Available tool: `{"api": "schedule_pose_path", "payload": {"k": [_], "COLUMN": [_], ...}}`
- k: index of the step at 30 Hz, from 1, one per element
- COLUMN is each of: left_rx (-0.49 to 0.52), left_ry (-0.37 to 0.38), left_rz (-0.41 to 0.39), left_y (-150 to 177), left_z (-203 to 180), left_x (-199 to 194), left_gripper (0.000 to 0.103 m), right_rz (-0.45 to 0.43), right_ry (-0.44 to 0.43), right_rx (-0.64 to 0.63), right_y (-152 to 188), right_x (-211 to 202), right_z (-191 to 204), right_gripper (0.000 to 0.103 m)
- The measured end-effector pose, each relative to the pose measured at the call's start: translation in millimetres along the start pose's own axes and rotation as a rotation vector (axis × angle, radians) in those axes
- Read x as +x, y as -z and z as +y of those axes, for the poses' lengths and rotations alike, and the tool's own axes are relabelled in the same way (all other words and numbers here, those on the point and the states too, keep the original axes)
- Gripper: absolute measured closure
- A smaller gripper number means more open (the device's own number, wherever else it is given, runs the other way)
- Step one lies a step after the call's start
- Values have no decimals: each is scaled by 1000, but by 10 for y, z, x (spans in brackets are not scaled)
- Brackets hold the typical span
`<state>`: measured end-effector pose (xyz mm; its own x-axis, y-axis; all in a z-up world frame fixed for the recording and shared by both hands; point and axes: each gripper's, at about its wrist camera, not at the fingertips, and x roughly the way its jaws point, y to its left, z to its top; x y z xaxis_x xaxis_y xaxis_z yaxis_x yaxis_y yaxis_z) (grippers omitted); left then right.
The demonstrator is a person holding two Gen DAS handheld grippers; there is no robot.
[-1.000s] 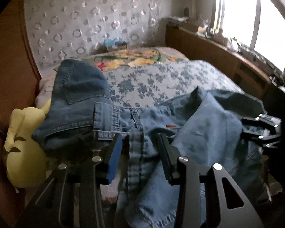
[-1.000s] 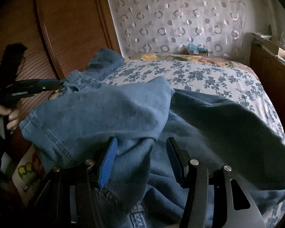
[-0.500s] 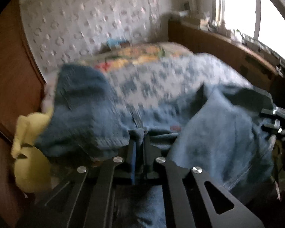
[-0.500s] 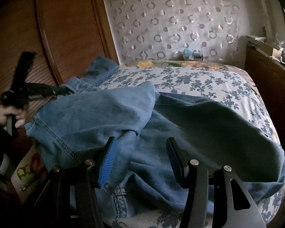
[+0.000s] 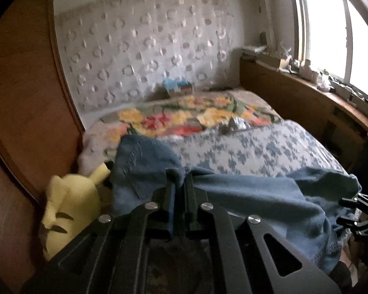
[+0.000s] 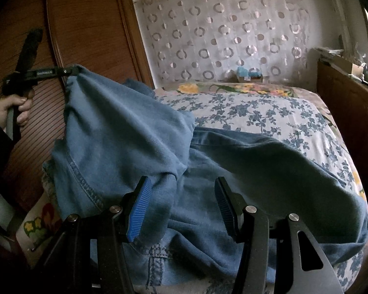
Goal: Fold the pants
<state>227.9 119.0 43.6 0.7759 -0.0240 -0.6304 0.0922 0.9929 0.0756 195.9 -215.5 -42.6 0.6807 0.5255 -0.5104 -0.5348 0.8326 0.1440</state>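
Blue denim pants lie crumpled on the near part of the bed, also in the left wrist view. My left gripper is shut on a bunch of denim near the waistband and holds it lifted; in the right wrist view it shows at the far left with the cloth hanging from it. My right gripper is open just above the pants, a fold of one leg lying between its blue pads. It shows at the right edge of the left wrist view.
The bed has a blue flowered sheet and a bright flowered blanket at the far end. A yellow plush toy sits at the bed's left edge beside a wooden wardrobe. A wooden ledge with clutter runs under the window.
My left gripper closed on the denim at the waistband and lifted it up off the bed. My right gripper stayed open over the pants leg.
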Motion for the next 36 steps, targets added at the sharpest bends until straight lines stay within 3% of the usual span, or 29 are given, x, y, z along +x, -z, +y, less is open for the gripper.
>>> {"api": "schedule_pose_path", "payload": {"k": [2, 3, 6, 15, 22, 25, 27, 30, 36], "left_rx": [9, 19, 28, 21, -9, -10, -3, 5, -43], "left_ry": [-3, 8, 56, 101, 85, 57, 28, 24, 7], "left_rz": [30, 45, 43, 67, 112, 115, 123, 102, -2], "left_y": [81, 156, 334, 1072, 1431, 1513, 1567, 1624, 1563], "left_z": [-17, -40, -85, -246, -282, -299, -321, -316, -155], "left_x": [62, 85, 41, -179, -50, -20, -28, -121, -553], "left_gripper": [92, 81, 61, 61, 61, 69, 93, 98, 100], "right_rz": [1, 0, 3, 29, 44, 54, 58, 66, 69], "right_ry": [-2, -4, -9, -17, -11, -21, -20, -21, -26], "right_rx": [0, 0, 2, -8, -5, -5, -5, -3, 5], "right_y": [7, 9, 14, 57, 125, 146, 157, 163, 177], "right_x": [9, 10, 15, 59, 115, 142, 158, 186, 205], "right_z": [-8, -10, 6, 149, 235, 253, 257, 251, 245], "right_gripper": [47, 47, 47, 47, 47, 47, 47, 47, 47]}}
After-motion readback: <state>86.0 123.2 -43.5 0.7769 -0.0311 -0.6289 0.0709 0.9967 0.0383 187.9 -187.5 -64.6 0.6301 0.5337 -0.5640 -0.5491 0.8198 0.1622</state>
